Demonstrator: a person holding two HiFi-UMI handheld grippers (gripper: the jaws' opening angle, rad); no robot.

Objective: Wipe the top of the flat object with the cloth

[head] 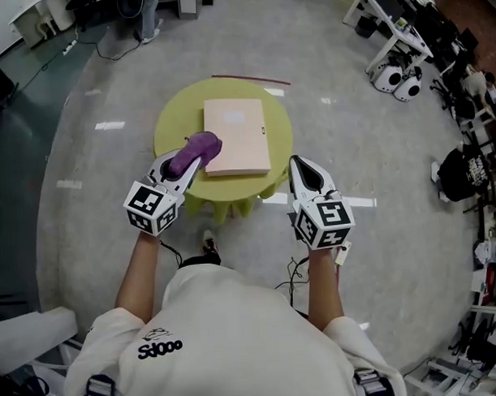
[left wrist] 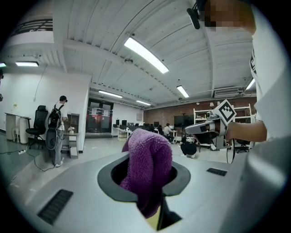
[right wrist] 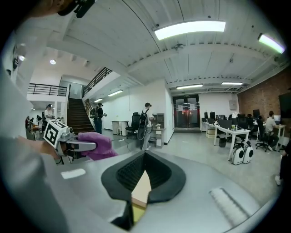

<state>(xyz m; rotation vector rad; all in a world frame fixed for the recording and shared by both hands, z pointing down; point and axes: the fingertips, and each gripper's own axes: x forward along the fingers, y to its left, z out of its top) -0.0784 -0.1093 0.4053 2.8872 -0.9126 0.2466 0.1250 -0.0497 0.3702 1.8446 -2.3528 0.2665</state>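
A pale pink flat object lies on a small round yellow-green table. My left gripper is shut on a purple cloth, which hangs at the flat object's near left edge. In the left gripper view the cloth bulges up between the jaws. My right gripper hovers at the table's right edge, beside the flat object. Its jaws are shut and hold nothing. Below them, in the right gripper view, a wedge of the flat object shows. The cloth also shows at left there.
Grey floor surrounds the table. White wheeled robots and desks stand at the far right, with a black bag beside them. A red strip lies behind the table. A person stands far off. A white object sits at lower left.
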